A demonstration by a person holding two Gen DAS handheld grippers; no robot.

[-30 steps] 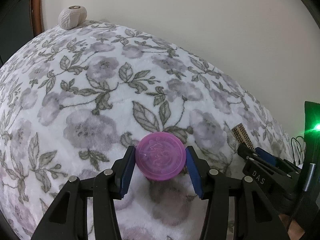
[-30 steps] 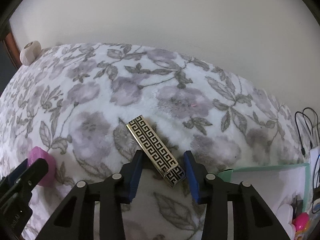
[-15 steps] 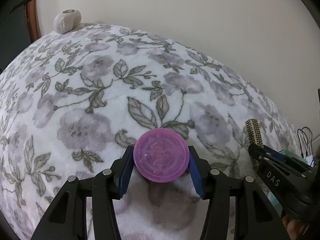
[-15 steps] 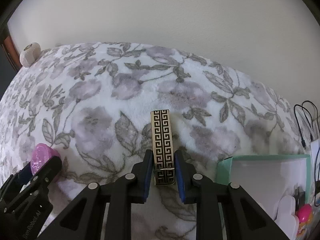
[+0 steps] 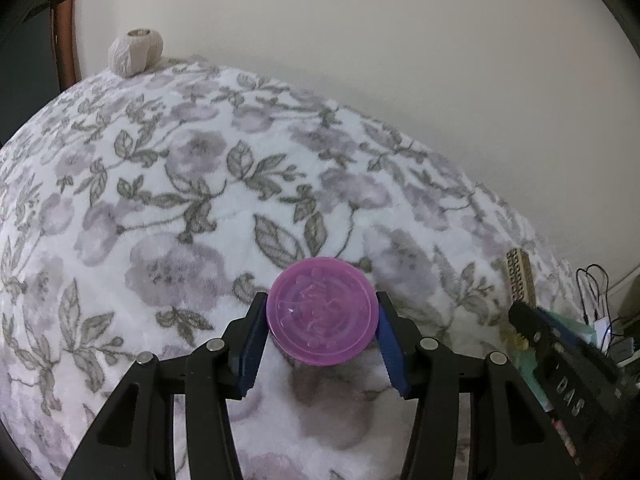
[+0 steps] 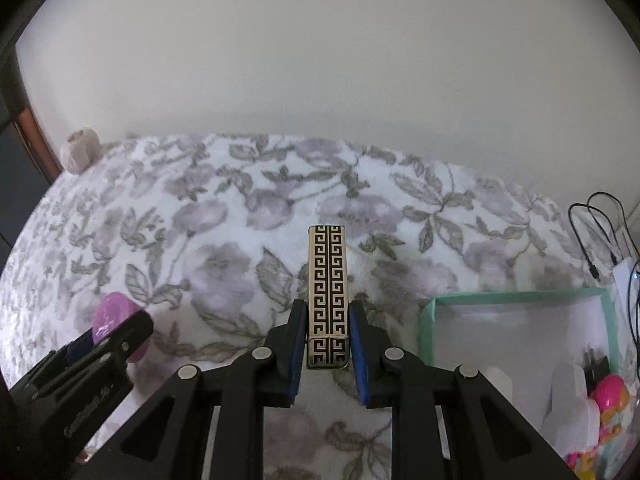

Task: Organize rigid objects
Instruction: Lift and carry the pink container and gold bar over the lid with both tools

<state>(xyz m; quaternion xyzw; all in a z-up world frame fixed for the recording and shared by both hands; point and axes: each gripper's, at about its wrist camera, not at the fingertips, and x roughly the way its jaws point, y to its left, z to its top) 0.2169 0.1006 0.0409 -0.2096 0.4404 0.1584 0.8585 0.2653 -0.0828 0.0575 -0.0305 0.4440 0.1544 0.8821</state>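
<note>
1. The left gripper (image 5: 322, 330) clamps a round purple lid (image 5: 322, 311) between its blue pads, flat face toward the camera, above the floral blanket (image 5: 192, 208).
2. The right gripper (image 6: 325, 342) grips a gold-and-black patterned bar (image 6: 327, 288) by its near end; the bar points away from the camera.
3. A mint-rimmed box (image 6: 516, 294) sits to the right, with toys inside.
4. A yarn ball (image 5: 136, 52) rests at the blanket's far corner.

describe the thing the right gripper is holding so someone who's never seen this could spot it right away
Start at the floral blanket that covers the whole surface, then find the right gripper just left of the mint-green box. Clamped between its blue pads is a slim gold bar with a black Greek-key maze pattern, unlike the round pink disc nearby.
</note>
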